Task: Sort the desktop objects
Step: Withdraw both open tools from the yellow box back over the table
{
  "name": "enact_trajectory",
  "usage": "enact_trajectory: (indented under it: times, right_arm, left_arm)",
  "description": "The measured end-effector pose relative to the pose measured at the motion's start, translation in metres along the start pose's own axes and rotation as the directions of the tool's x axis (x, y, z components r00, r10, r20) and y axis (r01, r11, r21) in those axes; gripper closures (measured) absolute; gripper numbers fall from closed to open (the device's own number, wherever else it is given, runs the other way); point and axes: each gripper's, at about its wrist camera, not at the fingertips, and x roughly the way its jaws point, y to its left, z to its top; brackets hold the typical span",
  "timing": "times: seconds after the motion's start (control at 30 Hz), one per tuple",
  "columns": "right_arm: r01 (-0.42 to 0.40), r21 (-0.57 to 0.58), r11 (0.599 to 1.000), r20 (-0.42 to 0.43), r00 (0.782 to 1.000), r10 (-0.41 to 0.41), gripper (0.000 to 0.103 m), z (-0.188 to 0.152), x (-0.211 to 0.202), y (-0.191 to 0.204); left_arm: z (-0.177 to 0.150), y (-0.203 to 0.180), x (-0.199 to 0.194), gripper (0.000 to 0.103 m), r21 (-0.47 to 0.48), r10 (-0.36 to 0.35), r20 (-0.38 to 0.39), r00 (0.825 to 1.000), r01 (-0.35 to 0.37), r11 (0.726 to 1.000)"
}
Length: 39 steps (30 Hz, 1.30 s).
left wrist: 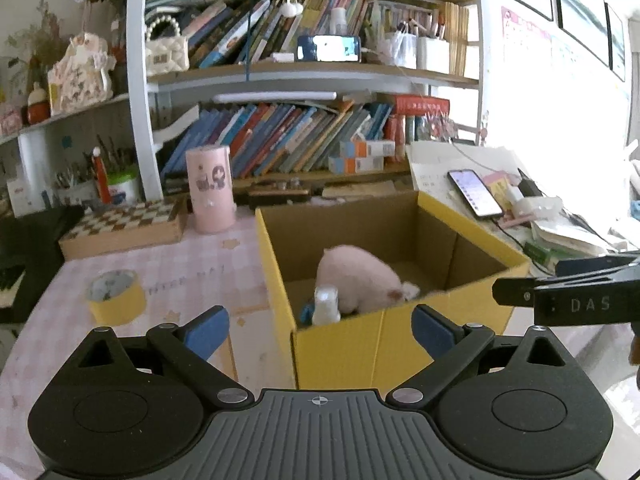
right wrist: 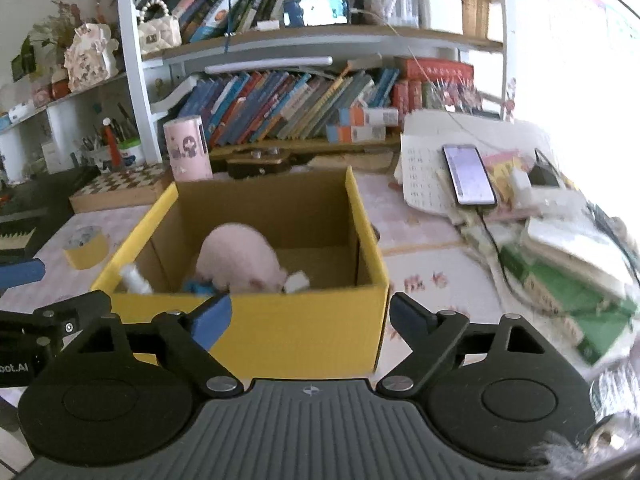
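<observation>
Bookshelves point(left wrist: 280, 144) crowd the back wall behind a tabletop point(left wrist: 168, 264) under a pink checked cloth. Yellow cardboard box point(right wrist: 304, 332) stands open-topped on it, squarely ahead of both grippers. Pink plush toy point(left wrist: 356, 276) lies inside on the box floor, long axis running left to right, head end low toward the near right. Small white bottle point(left wrist: 326, 306) stands upright just beside it at the near wall. Yellow tape roll point(left wrist: 116, 296) lies flat left of the box. Left gripper point(left wrist: 320, 330) fingers spread, empty; right gripper point(right wrist: 310, 318) fingers spread, empty.
</observation>
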Motion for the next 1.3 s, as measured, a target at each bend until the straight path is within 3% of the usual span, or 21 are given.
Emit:
enact_trajectory:
  times: [0.37, 0.7, 1.3]
  right_arm:
    - [0.096, 0.129, 0.987, -0.107, 0.991, -0.082, 0.006, -0.056, -0.018, 0.035]
    - [0.118, 0.095, 0.988, -0.151, 0.983, -0.103, 0.005, -0.075, -0.033, 0.087]
    - [0.131, 0.073, 0.989, -0.183, 0.976, -0.116, 0.003, -0.110, -0.061, 0.164]
  left_arm:
    - [-0.034, 0.029, -0.017, 0.004, -0.024, -0.015, -0.102, 0.995, 0.012, 1.000]
    - [-0.057, 0.049, -0.044, 0.004, 0.057, -0.055, -0.135, 0.989, 0.063, 0.996]
    - [-0.089, 0.109, -0.086, 0.004, 0.025, -0.078, -0.179, 0.981, 0.083, 0.996]
